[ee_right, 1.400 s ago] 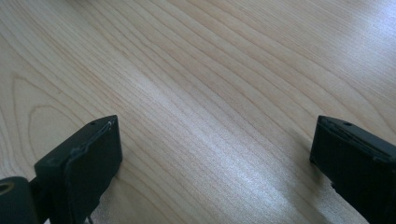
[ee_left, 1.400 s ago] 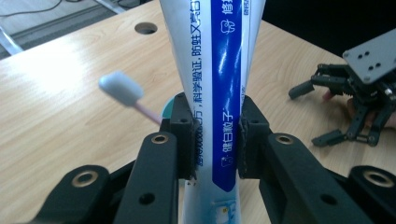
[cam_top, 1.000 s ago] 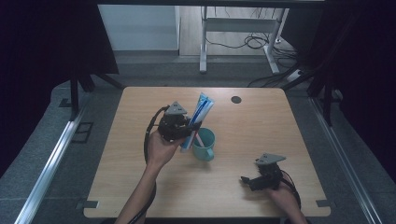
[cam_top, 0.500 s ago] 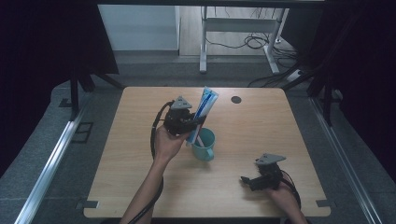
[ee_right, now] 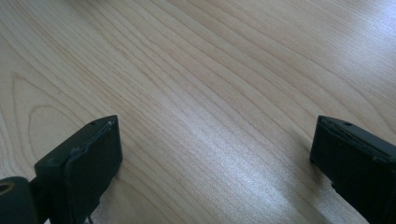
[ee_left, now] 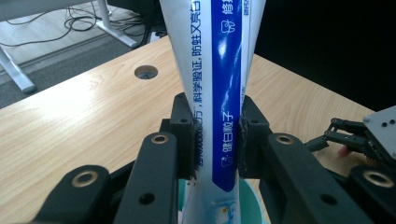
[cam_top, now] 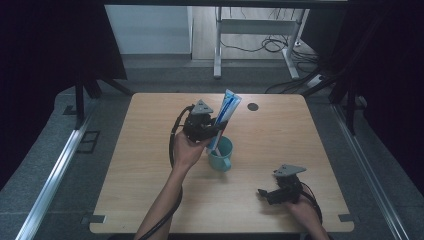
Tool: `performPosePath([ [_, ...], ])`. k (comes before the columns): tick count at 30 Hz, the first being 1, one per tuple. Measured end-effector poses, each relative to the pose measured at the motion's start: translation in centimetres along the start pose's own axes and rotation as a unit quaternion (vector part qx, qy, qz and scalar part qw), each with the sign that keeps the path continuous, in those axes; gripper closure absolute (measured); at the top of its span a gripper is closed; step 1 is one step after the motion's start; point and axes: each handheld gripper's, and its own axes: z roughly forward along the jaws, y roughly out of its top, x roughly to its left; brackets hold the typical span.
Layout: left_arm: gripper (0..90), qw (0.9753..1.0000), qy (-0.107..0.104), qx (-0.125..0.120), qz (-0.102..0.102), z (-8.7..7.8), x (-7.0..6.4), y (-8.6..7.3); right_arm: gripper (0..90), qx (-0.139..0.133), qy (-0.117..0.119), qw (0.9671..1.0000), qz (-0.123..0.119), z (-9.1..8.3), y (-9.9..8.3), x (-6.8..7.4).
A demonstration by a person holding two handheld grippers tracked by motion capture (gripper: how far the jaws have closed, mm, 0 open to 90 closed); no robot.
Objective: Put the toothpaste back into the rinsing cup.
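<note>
A blue and white toothpaste tube [cam_top: 226,117] [ee_left: 222,84] stands tilted with its lower end inside a teal mug [cam_top: 221,154] at mid table. My left gripper [cam_top: 212,132] [ee_left: 217,140] is shut on the tube's middle, both black pads pressed against its sides. The mug's rim [ee_left: 247,193] peeks out under the tube in the left gripper view. My right gripper [cam_top: 264,194] [ee_right: 212,154] rests low over bare wood near the front right edge, its jaws wide apart with nothing between them. It also appears at the right edge of the left gripper view [ee_left: 348,140].
The wooden table [cam_top: 150,150] has a dark round cable hole [cam_top: 253,106] [ee_left: 146,72] at the back. Beyond it stand a desk frame and cables on the floor [cam_top: 260,45]. Metal rails run along both sides of the table.
My left hand has shifted slightly right and toward the mug with the tube, lowering its end into the mug. The right gripper has stayed put.
</note>
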Motion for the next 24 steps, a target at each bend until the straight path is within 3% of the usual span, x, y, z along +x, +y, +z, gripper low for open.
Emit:
performPosePath([
  [11,72.7,1.0000,0.006,-0.002,0.002,1.2,-0.2,0.4,2.0,0.000,0.000,1.0000,0.000,0.0,0.0,0.0],
  [24,72.6,0.9999,0.010,-0.008,-0.004,2.7,-0.1,-1.0,2.0,0.000,0.000,1.0000,-0.001,0.0,0.0,0.0],
])
